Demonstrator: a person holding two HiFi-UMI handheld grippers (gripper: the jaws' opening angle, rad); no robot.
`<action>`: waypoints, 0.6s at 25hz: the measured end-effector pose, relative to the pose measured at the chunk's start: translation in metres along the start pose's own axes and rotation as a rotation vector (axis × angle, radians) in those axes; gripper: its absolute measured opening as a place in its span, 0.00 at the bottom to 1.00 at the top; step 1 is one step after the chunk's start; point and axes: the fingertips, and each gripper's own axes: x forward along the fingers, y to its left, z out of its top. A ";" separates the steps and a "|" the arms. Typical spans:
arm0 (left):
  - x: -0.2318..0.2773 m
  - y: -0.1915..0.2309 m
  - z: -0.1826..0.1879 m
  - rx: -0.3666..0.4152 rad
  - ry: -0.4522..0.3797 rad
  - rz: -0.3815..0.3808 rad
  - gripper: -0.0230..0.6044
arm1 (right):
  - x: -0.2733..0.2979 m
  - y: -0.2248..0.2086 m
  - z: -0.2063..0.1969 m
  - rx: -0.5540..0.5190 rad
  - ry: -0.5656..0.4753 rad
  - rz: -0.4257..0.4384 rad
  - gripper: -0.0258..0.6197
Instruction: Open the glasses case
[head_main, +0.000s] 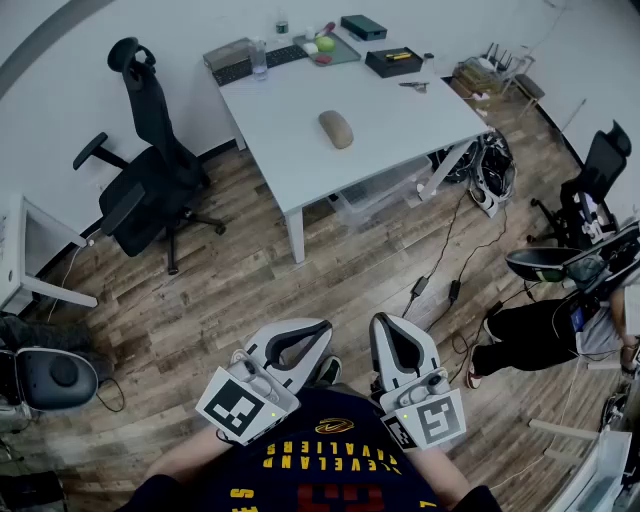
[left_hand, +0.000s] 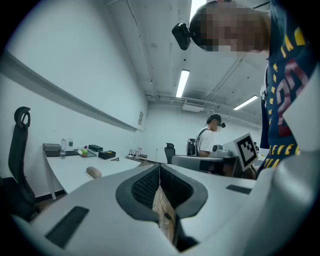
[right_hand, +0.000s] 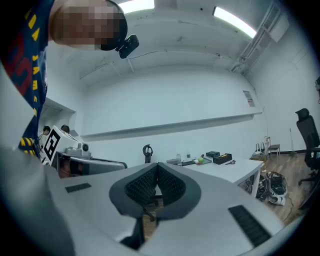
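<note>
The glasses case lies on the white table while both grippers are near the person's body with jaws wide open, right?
Not quite: the jaws are shut, not open. The left gripper view and right gripper view show the left gripper and right gripper closed on nothing. The rest holds: the glasses case lies on the white table, both grippers near the person's body.

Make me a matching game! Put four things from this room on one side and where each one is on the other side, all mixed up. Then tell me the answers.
Things:
1. glasses case
2. office chair
3. storage box
4. water bottle

Places:
a. under the table
b. middle of the tabletop
c. on the wooden floor, left of the table in the head view
d. near the table's far edge

Pairs: 1-b, 2-c, 3-a, 4-d
</note>
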 end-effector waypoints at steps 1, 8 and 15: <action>-0.001 -0.002 -0.001 -0.002 0.001 0.001 0.06 | -0.003 0.001 -0.001 0.001 0.001 0.000 0.06; 0.006 -0.003 -0.004 -0.002 -0.002 0.009 0.06 | -0.006 -0.008 -0.004 0.021 -0.007 -0.001 0.06; 0.027 -0.010 -0.010 0.007 0.011 0.059 0.06 | -0.017 -0.038 -0.009 0.084 -0.016 -0.015 0.06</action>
